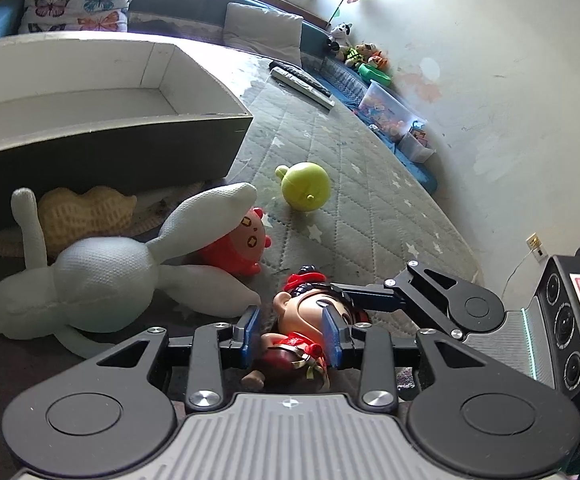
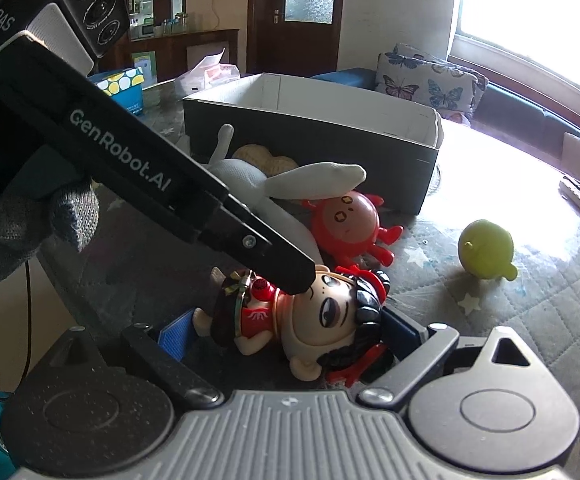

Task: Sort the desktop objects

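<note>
doll (image 1: 305,320) before crab toy (image 1: 242,246) | plush (image 1: 102,276) before box (image 1: 102,136) (all on mat)

I see a doll (image 1: 301,320) with a red hat, black hair and a red outfit, lying on my desk's grey-green quilted cover (image 1: 369,200) dotted with white stars. My left gripper (image 1: 291,334) has blue pads on black arms. Beside it lie a pale grey-white plush rabbit (image 1: 102,276), a red round toy (image 1: 242,246) with a pink face, a lime-green ball toy (image 1: 305,186) and a tan waffle-textured plush (image 1: 86,212). The box (image 1: 102,136) is dark outside, white inside. A cushion (image 1: 78,0) carries multicoloured butterflies.
</note>
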A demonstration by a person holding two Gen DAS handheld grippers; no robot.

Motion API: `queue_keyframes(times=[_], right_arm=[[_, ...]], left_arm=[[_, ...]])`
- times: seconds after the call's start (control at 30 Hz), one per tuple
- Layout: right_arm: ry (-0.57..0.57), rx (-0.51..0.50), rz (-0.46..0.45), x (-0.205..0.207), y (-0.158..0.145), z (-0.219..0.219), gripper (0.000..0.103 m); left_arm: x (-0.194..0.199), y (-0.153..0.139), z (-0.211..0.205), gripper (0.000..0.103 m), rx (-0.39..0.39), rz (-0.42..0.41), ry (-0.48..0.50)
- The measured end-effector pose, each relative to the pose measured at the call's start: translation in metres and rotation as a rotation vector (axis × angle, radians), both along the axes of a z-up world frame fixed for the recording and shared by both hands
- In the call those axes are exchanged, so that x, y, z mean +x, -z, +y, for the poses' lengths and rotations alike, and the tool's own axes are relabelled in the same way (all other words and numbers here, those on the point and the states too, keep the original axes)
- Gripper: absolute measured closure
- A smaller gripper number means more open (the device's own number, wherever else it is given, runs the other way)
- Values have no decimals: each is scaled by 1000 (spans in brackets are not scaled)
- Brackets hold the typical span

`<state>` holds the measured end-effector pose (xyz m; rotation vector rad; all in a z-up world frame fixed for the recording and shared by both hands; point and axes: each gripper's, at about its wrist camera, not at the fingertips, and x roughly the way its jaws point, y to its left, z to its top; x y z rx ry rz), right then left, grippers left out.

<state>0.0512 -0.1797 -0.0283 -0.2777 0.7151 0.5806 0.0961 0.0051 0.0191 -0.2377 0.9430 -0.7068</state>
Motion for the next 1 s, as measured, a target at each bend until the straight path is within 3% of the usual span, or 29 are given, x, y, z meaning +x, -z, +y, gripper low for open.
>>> queue_keyframes(times=[0.47,0.87,1.0], right_arm=[[-6,-10,-20,-4,1,0,7],[-45,-71,-74,-11,4,6,7],[-37,-66,-74,-10,4,4,8]], left_arm=[[0,4,1,66,-8,30,0],[-8,2,-25,53,154,-51,165],[-8,3,-29,54,155,-51,162]])
